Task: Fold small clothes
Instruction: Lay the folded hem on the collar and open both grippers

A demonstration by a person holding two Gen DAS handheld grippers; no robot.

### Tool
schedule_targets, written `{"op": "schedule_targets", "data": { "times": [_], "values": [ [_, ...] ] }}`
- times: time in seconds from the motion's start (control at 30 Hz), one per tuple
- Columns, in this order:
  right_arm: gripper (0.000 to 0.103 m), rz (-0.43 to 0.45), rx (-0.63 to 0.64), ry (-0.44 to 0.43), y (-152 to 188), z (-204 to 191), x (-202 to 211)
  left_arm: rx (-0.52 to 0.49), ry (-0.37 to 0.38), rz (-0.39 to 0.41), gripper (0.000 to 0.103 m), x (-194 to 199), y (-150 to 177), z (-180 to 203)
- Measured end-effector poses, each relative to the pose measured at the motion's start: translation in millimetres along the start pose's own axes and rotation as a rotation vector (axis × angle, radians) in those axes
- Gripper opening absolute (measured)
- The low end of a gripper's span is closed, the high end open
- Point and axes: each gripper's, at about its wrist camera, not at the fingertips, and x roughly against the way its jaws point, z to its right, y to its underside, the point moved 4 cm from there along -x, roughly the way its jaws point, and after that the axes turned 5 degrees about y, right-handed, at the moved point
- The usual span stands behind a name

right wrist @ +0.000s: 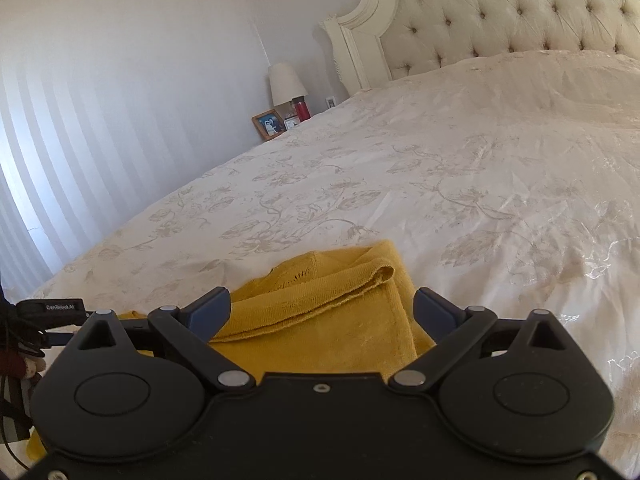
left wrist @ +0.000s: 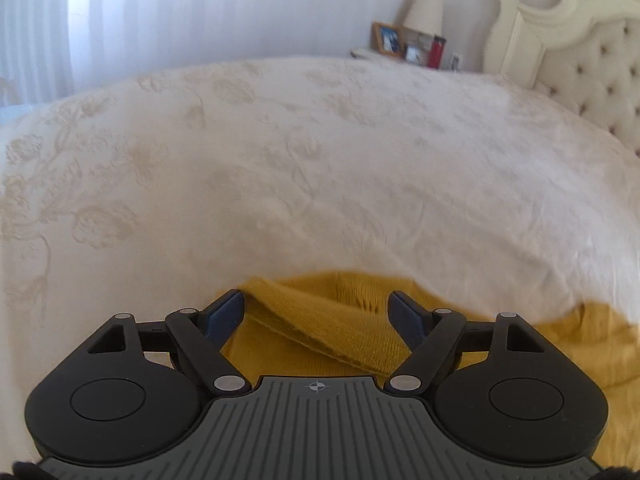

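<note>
Sweater (left wrist: 320, 332), mustard yellow knit, lies on the bed (left wrist: 320, 160) at the near edge, right under both tools. Left tool (left wrist: 316, 312) hangs just over it, blue pads (left wrist: 224, 314) spread wide, nothing pinched between them. A ribbed band of the knit runs diagonally between the pads, from far left to near right, and more yellow cloth trails off to the right. This view is a little blurred, so whether the pads touch the fabric, I cannot tell.

Over to the right wrist view: right tool (right wrist: 322, 310) is also spread wide, with the sweater (right wrist: 320, 312) between its pads (right wrist: 212, 312) and nothing gripped. The garment looks folded here, one layer lapped over another, with a doubled edge rising to a far corner. A small bit of yellow peeks out at the near left, beneath the tool's body. At the left edge, a black bar of the other tool shows, just beside the cloth.

The bedspread is cream with a floral pattern, stretching far and right to a tufted headboard (right wrist: 500, 16). By the far wall sit a lamp (right wrist: 286, 82), a framed photo (right wrist: 267, 124) and a red bottle (right wrist: 302, 109), close together. Pale curtains (left wrist: 160, 12) hang at the far left.
</note>
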Motion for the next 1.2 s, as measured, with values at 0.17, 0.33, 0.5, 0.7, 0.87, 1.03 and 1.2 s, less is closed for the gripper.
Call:
{"op": "schedule_targets", "data": {
  "times": [0.17,0.33,0.5,0.7,0.87,1.03,1.2],
  "values": [
    [0.099,-0.046,0.015,-0.004,5,-2,-6,-0.163,0.111,0.005,0.078,37,22,32],
    [0.099,-0.051,0.027,-0.006,7,-5,-4,-0.322,0.158,-0.063,0.079,38,65,59],
    [0.099,-0.050,0.033,-0.008,7,-6,-4,-0.313,0.123,-0.096,0.085,-6,61,73],
    [0.099,-0.045,-0.002,0.001,7,0,-4,-0.191,0.107,-0.126,0.091,-50,25,84],
    [0.100,-0.043,-0.035,0.017,3,9,-4,-0.115,0.138,-0.094,0.091,-40,11,92],
    [0.100,-0.063,-0.057,0.042,3,15,-6,-0.262,0.285,-0.097,0.091,-5,40,139],
    [0.100,-0.079,-0.103,0.074,4,29,-7,-0.396,0.364,-0.144,0.091,-6,77,190]
  ]
}}
